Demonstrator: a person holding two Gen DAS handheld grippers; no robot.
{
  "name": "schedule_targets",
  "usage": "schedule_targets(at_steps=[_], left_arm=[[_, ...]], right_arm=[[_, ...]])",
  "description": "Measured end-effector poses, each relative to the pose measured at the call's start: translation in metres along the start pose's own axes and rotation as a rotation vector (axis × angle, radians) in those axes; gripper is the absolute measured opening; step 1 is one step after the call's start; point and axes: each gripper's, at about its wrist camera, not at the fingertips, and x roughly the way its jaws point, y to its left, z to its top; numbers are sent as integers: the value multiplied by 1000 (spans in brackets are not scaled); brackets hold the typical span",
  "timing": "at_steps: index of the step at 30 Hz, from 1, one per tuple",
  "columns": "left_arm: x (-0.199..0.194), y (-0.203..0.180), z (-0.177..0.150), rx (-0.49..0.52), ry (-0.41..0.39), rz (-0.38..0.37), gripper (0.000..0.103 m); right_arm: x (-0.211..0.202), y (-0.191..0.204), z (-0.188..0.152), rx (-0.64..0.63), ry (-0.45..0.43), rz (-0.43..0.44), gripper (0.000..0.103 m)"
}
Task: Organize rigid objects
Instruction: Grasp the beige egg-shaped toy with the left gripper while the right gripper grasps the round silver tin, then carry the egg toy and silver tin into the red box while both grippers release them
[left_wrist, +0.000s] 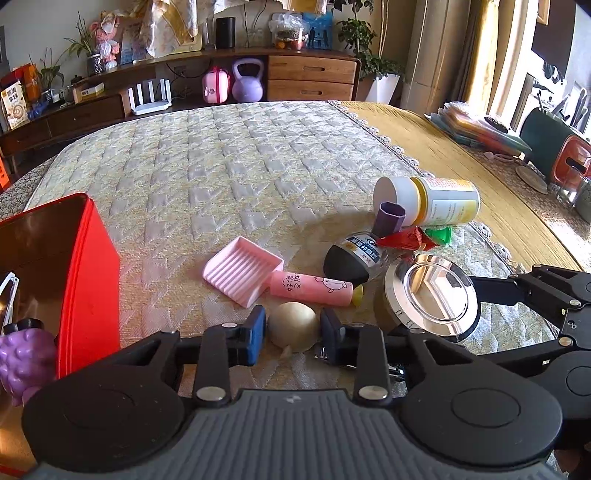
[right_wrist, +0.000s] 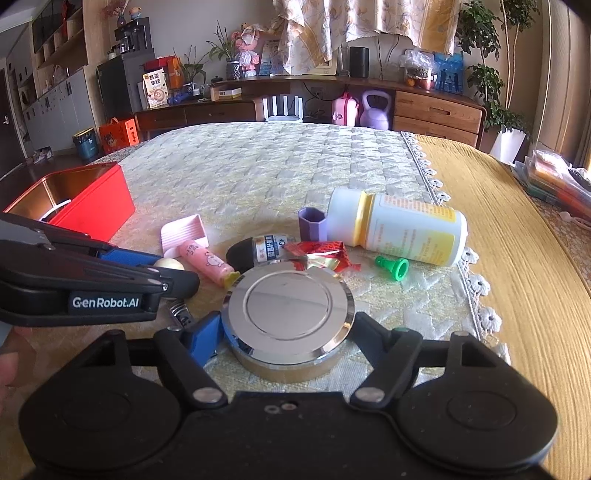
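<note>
My left gripper (left_wrist: 293, 330) is shut on a cream ball (left_wrist: 293, 325), its blue pads pressed on both sides; the ball also shows in the right wrist view (right_wrist: 169, 264). My right gripper (right_wrist: 290, 328) is shut on a round tin with a mirror lid (right_wrist: 289, 308), seen from the side in the left wrist view (left_wrist: 430, 297). Beyond lie a pink ribbed tray (left_wrist: 242, 271), a pink tube (left_wrist: 310, 288), a dark bottle (left_wrist: 352, 258), a purple hexagonal cup (right_wrist: 312, 223), a red wrapper (right_wrist: 319, 254), a green stopper (right_wrist: 393, 266) and a large white and yellow bottle (right_wrist: 397, 229) on its side.
A red tin box (right_wrist: 79, 197) stands open at the left; it holds a purple grape toy (left_wrist: 24, 356) and white glasses (left_wrist: 9, 295). A nail clipper (right_wrist: 181, 314) lies by my right gripper. The quilted cloth (left_wrist: 221, 166) ends at a lace edge (right_wrist: 436, 177), with yellow cloth beyond.
</note>
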Motion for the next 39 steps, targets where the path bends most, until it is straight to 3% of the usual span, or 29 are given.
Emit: schedule_targets(at_steps=[17, 39], left_arm=[[-30, 5, -2, -45, 2, -22, 30], [-122, 46, -10, -106, -57, -16, 30]], right_arm=[[-43, 9, 2, 33, -39, 15, 75], [-113, 76, 23, -38, -93, 80, 75]])
